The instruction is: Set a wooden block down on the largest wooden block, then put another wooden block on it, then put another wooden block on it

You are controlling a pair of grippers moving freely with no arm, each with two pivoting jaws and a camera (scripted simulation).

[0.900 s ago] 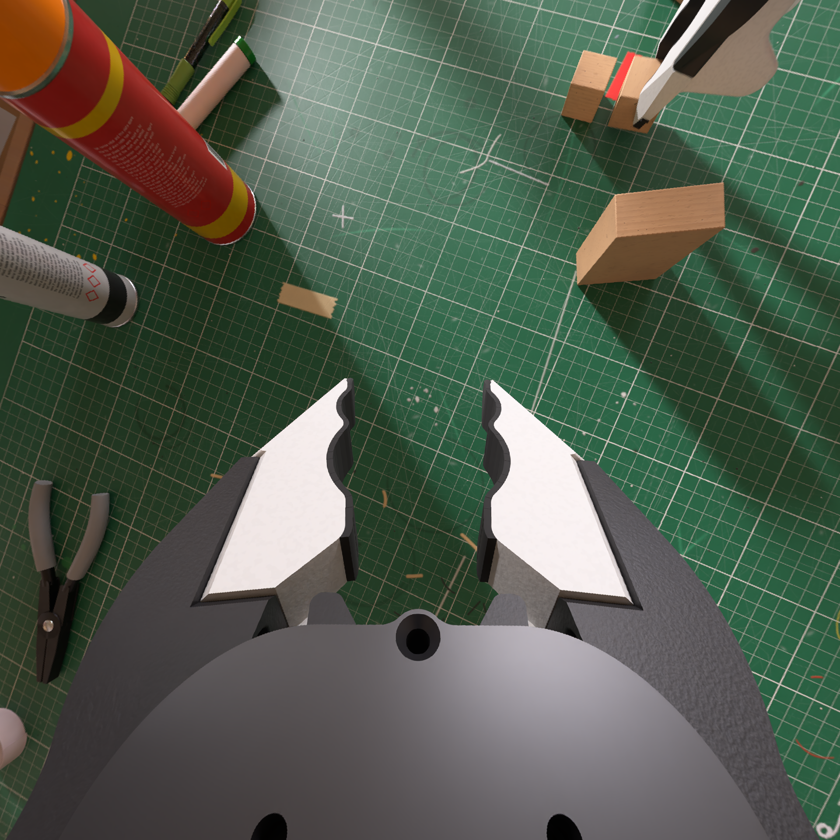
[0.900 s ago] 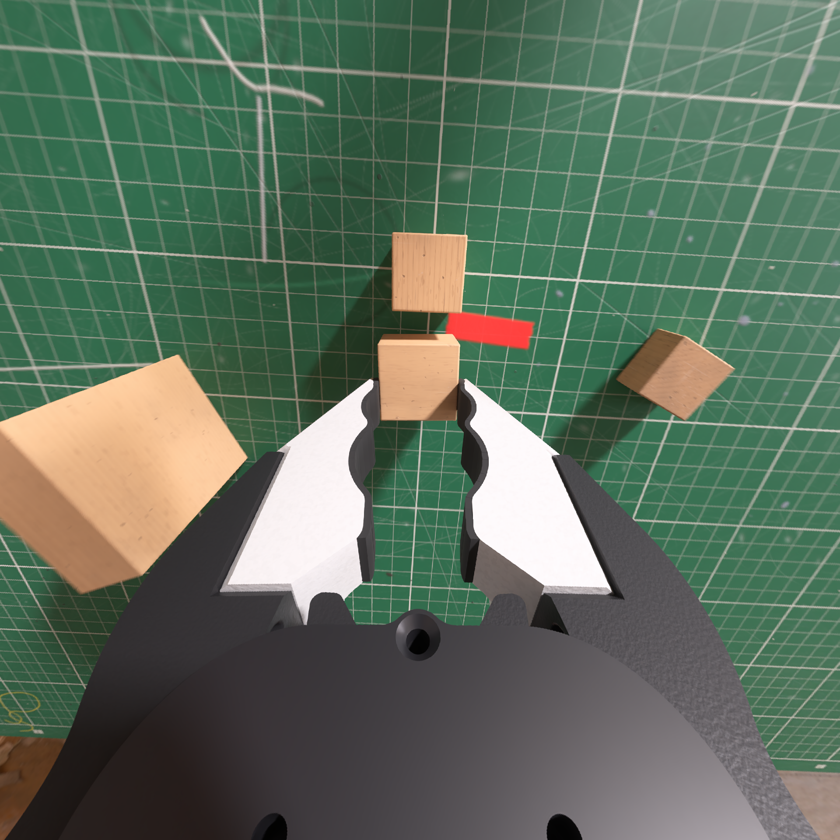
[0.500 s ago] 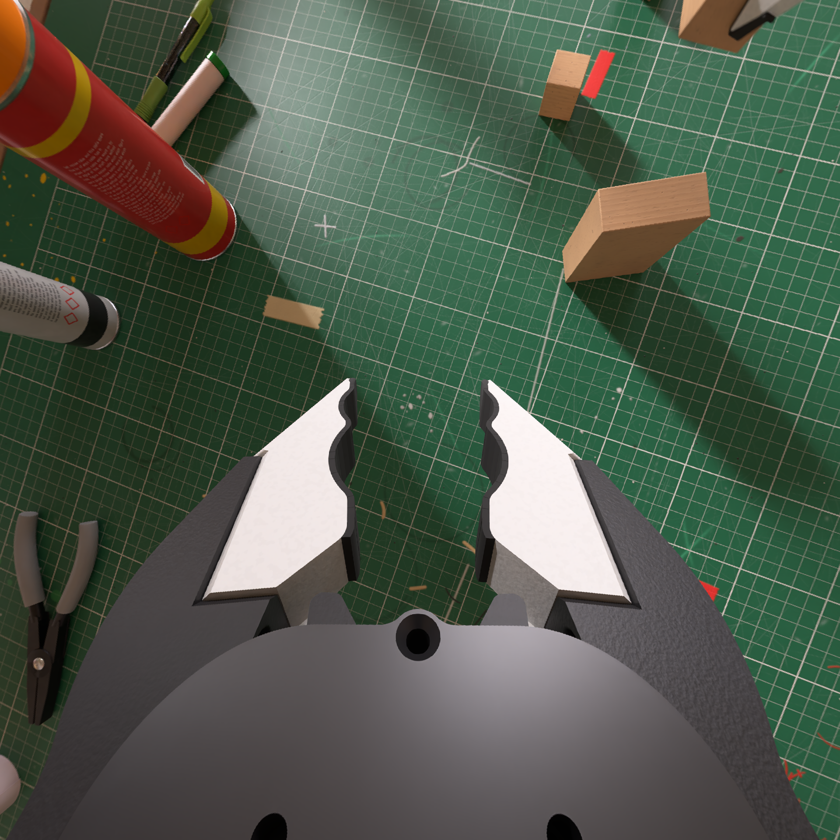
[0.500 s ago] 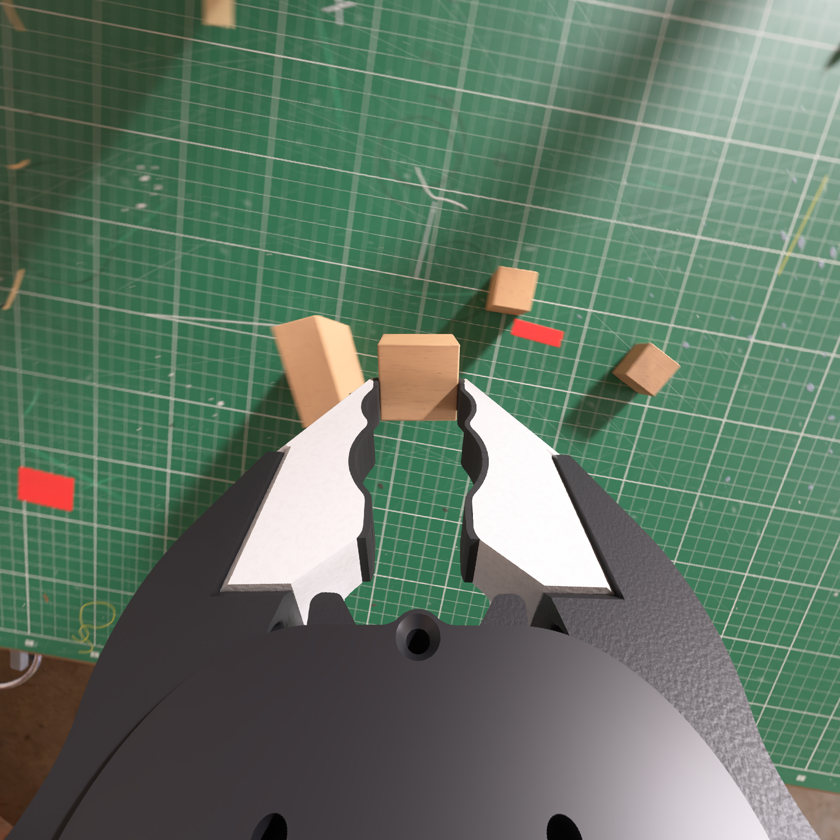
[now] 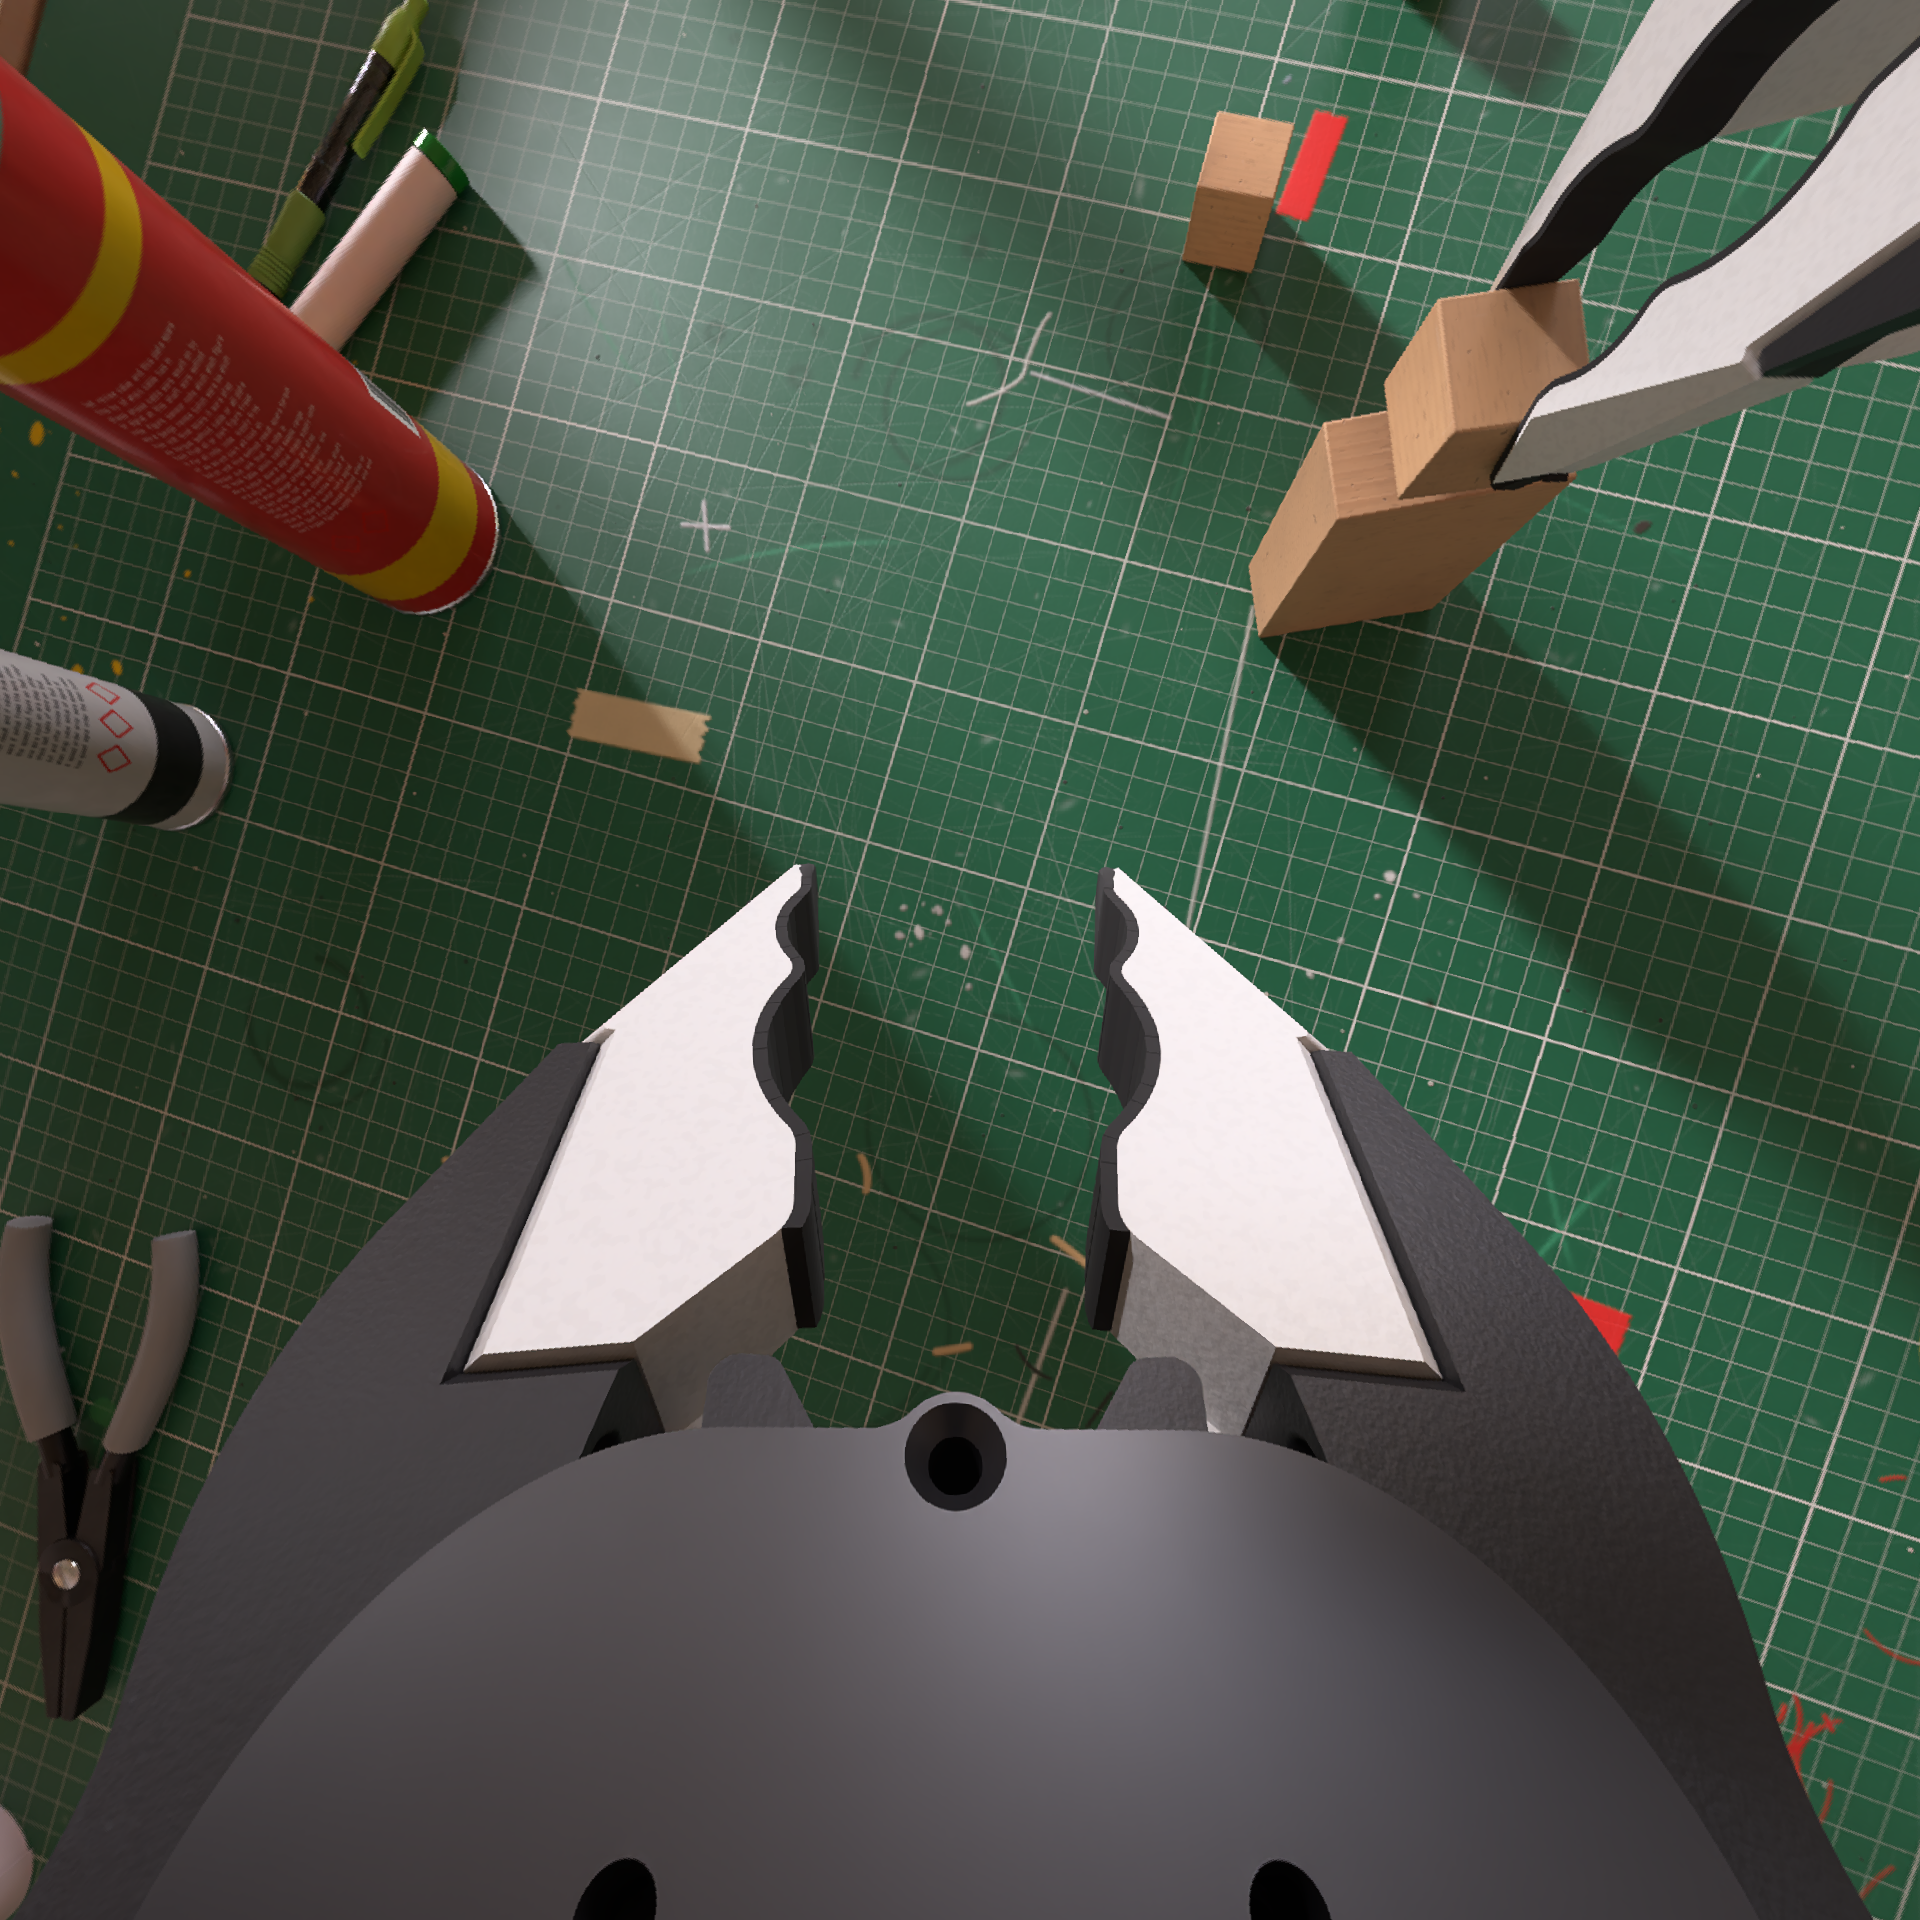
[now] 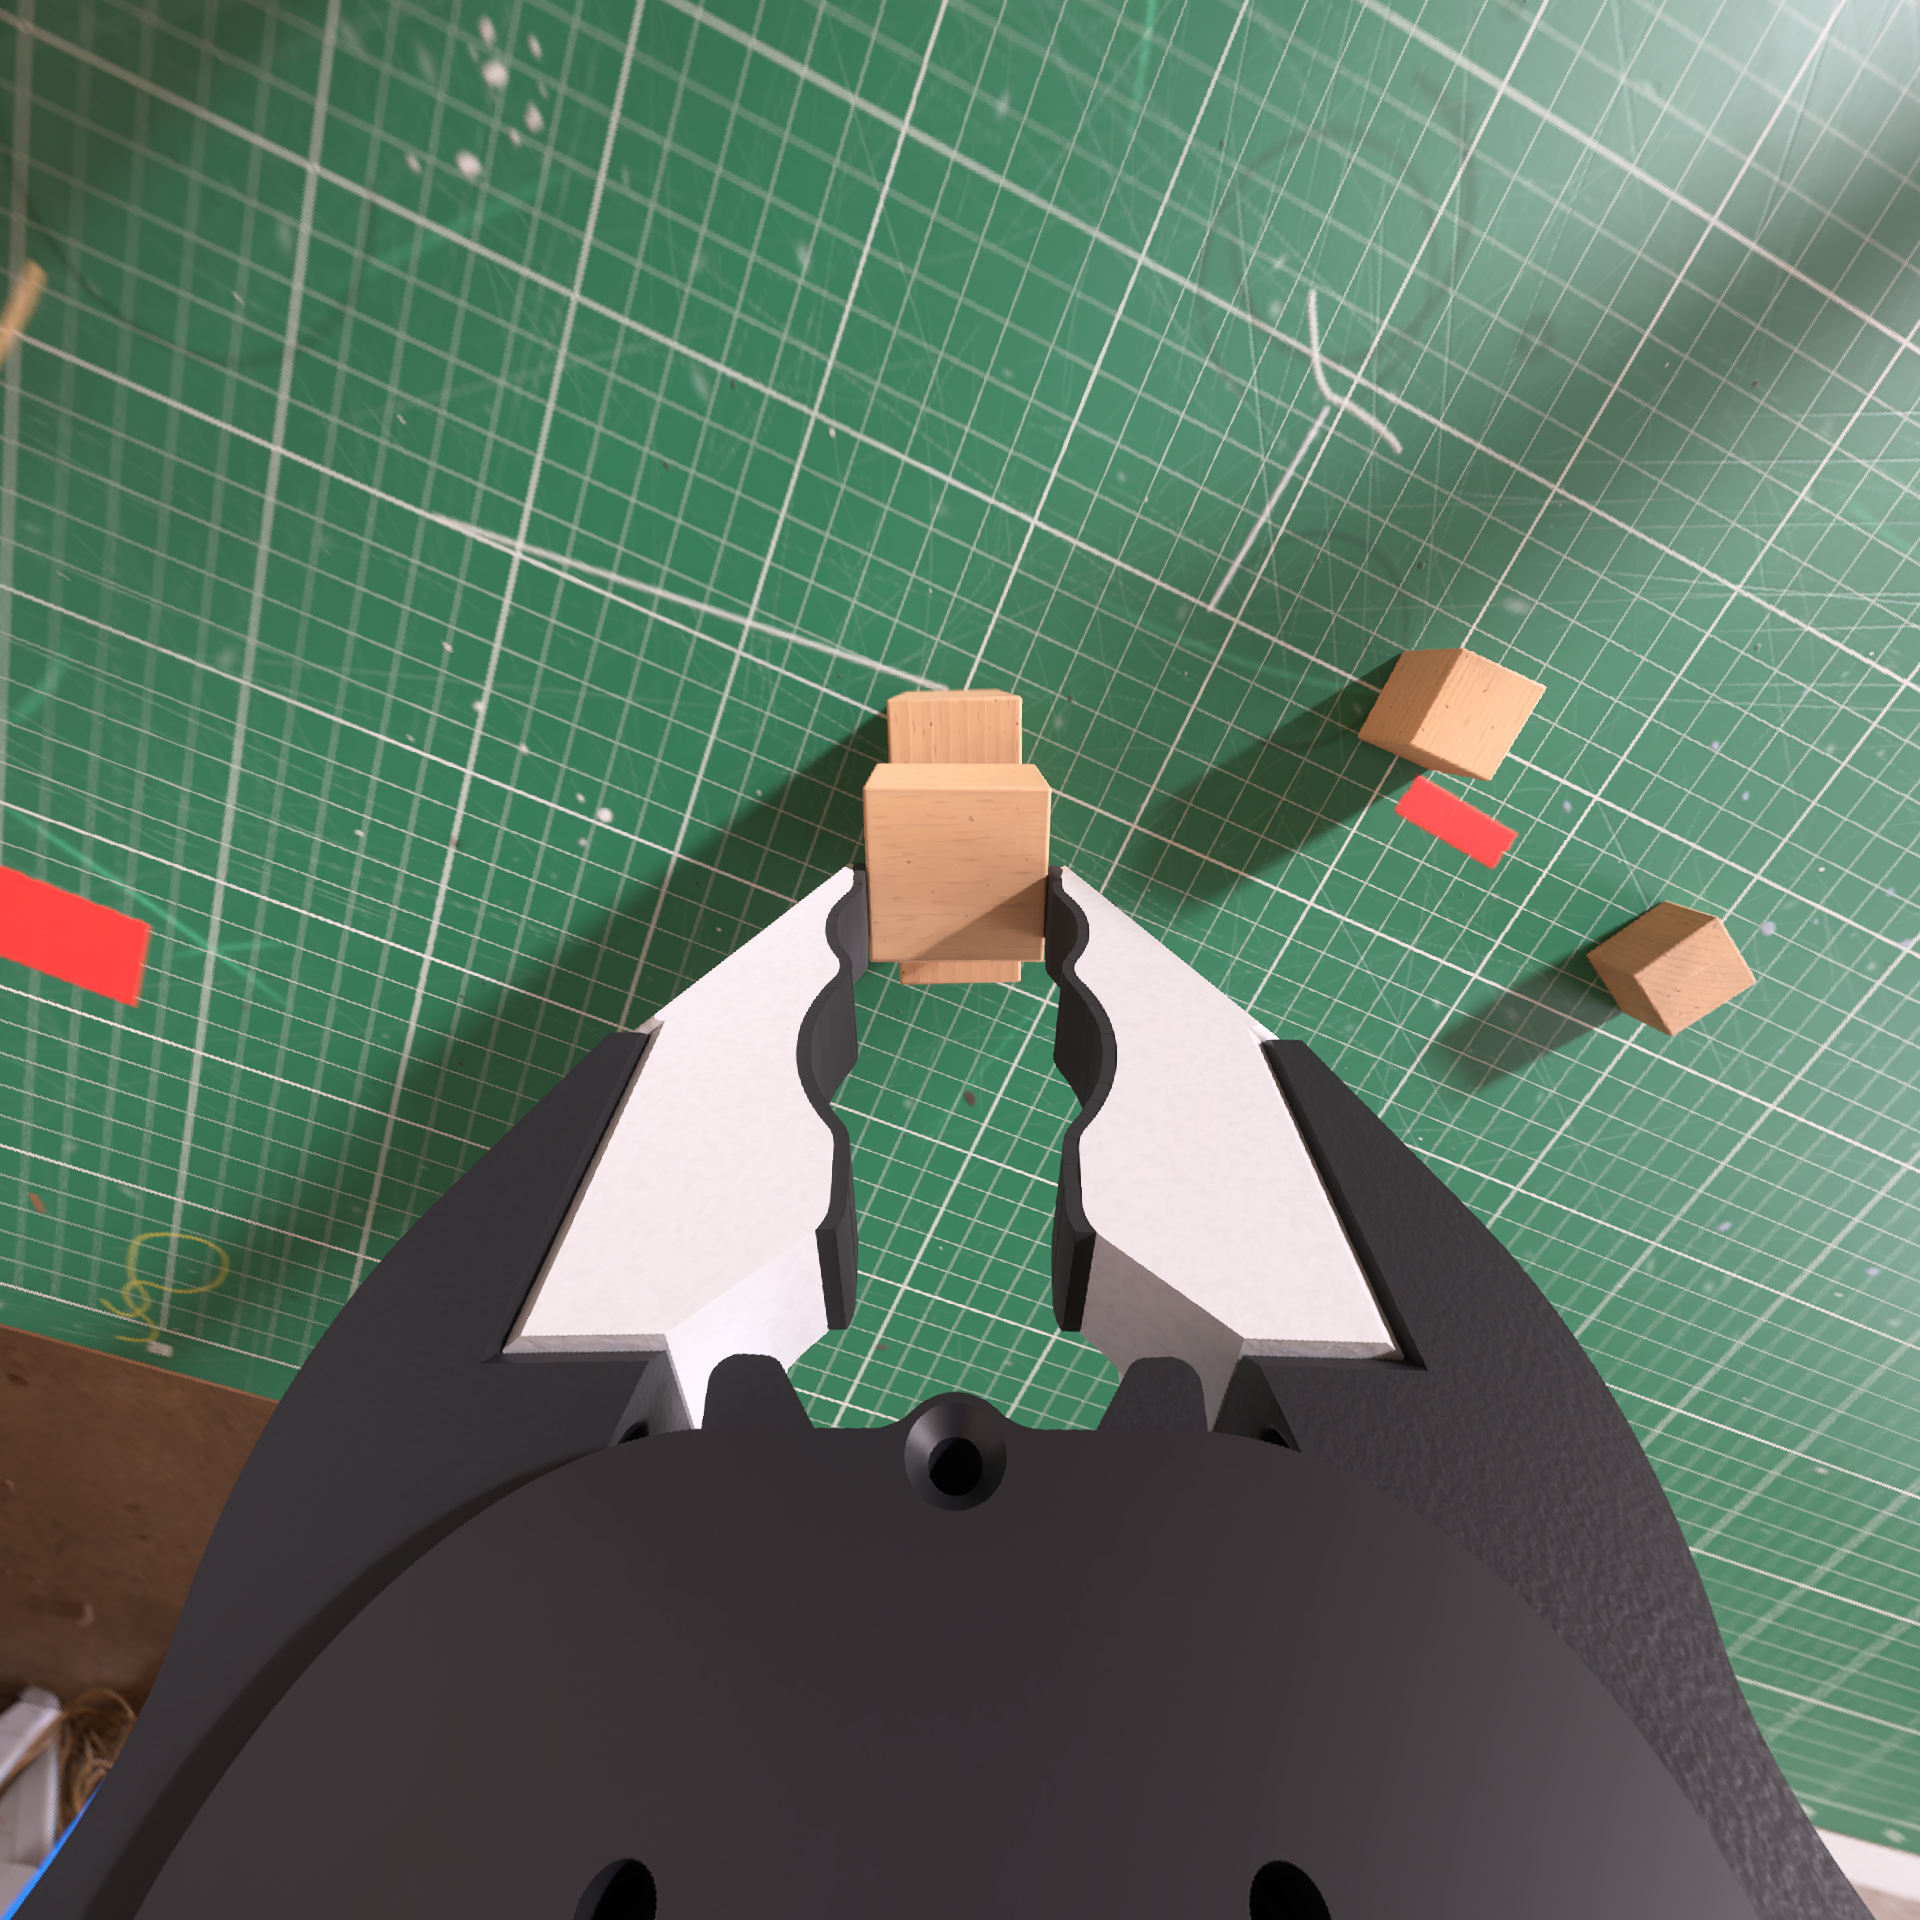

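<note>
The right gripper (image 6: 954, 899) clamps a small wooden cube (image 6: 956, 857) directly over the largest wooden block (image 5: 1361, 540) on the green cutting mat (image 5: 935, 623). The left gripper (image 5: 954, 894) hangs spread and empty, well apart. Two more cubes (image 6: 1451, 712) (image 6: 1671, 966) lie nearby.

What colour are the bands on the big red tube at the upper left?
Yellow bands on the red tube, seen best in the left wrist view.

Largest block (image 6: 956, 727) mostly hidden under the held cube (image 6: 954, 862); contact between them unclear. Red tube (image 5: 208, 343), grey tube (image 5: 94, 748) cut off at left edge. Right gripper (image 5: 1538, 384) cropped top-right.
</note>
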